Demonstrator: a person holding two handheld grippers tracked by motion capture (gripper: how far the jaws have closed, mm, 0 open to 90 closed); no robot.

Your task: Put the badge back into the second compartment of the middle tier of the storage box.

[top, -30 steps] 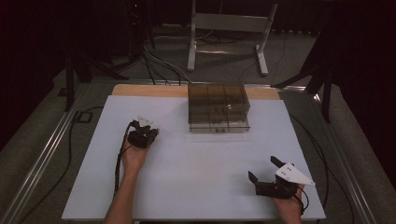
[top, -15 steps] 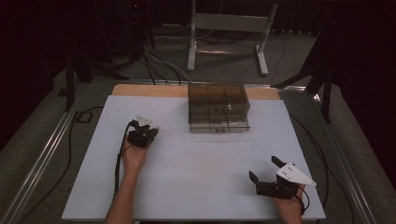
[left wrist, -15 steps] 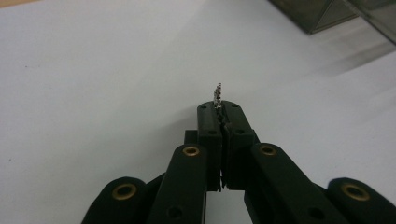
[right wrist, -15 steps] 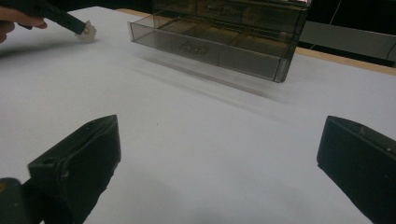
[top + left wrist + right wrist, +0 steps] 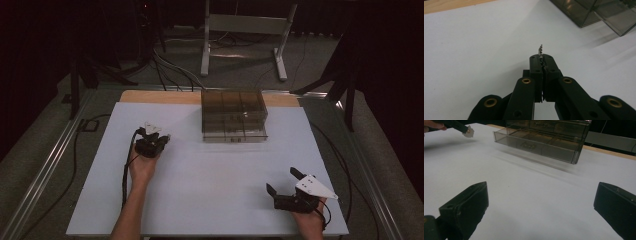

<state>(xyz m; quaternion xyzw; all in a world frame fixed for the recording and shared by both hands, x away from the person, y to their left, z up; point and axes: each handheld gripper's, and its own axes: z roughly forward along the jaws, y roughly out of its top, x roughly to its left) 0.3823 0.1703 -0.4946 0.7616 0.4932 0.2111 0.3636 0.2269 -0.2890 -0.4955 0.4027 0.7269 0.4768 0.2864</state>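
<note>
Gripping a small silvery metal piece (image 5: pixel 540 51), my left gripper (image 5: pixel 541 60) sits left of the smoky transparent plastic drawer box (image 5: pixel 233 116). My right gripper (image 5: pixel 285 181) rests released, jaws wide, nearer than that box.

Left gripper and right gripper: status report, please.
Left gripper shut on small silvery piece. Right gripper open, empty. Drawer box ahead, bottom drawer pulled out. Nothing between.

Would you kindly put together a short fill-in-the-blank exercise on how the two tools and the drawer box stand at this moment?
1. The left tool is shut on a small ____ piece.
2. The right tool has its jaws ____, with nothing between them.
3. The smoky clear drawer box has its bottom drawer pulled partly ____.
4. The box stands on a ____ table top.

Missing words: metal; open; out; white
</note>
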